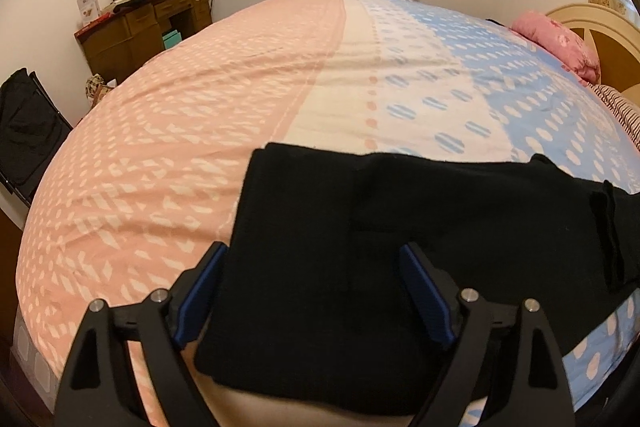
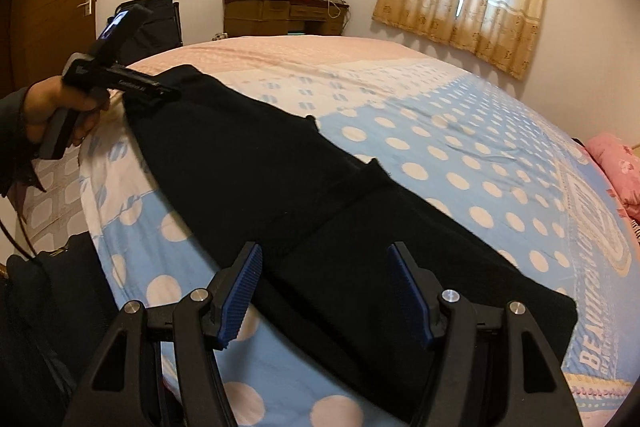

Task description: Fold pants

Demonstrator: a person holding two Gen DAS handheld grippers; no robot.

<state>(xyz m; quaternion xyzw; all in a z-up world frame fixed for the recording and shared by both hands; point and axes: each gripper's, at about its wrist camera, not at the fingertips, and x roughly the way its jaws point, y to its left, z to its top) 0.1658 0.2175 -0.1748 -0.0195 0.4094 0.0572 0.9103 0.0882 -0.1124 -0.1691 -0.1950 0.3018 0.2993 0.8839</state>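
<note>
The black pants (image 2: 304,195) are being laid out lengthwise along the near edge of the bed (image 1: 200,115), apparently already doubled leg on leg. The left claw (image 1: 312,291) and right claw (image 2: 326,291) are both being held apart, each poised over one end. The fabric is judged soft, limp and light; the end corners are best pinched through both layers.
</note>
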